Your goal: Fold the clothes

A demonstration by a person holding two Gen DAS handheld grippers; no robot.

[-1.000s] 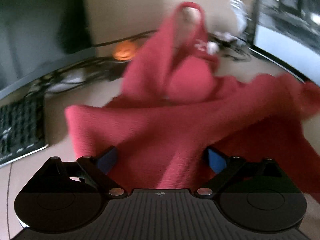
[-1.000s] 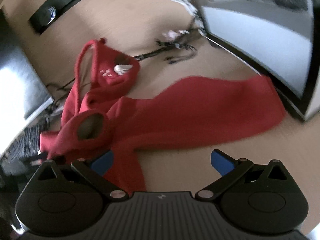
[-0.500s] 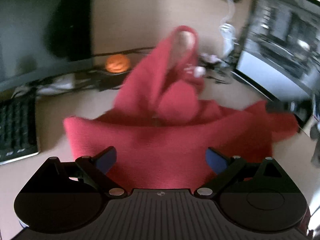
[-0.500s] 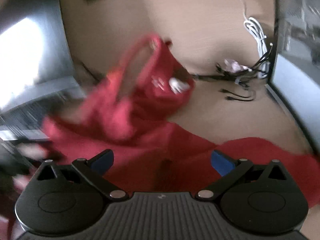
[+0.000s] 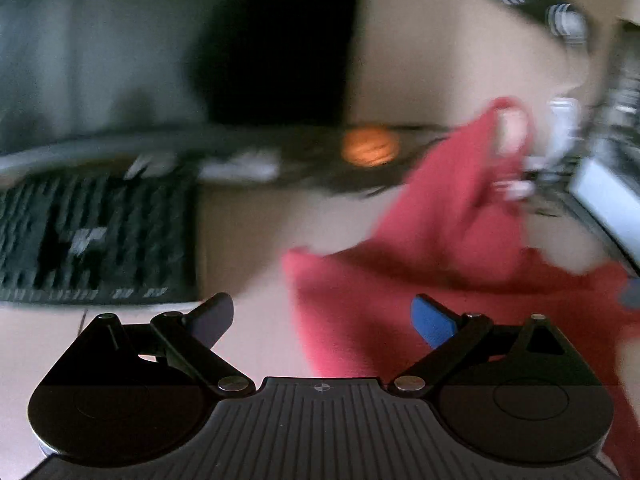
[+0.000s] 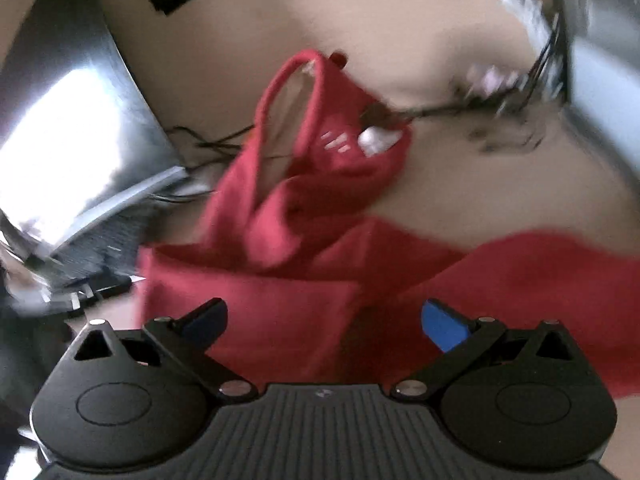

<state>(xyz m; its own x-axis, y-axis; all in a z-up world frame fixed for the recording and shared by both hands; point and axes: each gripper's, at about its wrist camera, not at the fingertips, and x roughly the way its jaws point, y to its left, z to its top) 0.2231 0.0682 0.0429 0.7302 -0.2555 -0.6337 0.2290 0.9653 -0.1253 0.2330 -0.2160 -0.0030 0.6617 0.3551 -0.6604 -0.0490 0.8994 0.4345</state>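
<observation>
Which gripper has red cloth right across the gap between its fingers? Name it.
The right gripper: the red garment fills its whole gap. Under the left gripper, cloth covers only the right half; bare table shows beside it.

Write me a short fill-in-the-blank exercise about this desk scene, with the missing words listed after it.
1. The garment spread on the desk is ____ in colour.
2. The left gripper has its jaws ____, with nothing between them.
3. In the left wrist view, the black ____ lies to the left of the garment.
4. The small round object behind the garment is ____ in colour.

Missing words: red; open; keyboard; orange
</observation>
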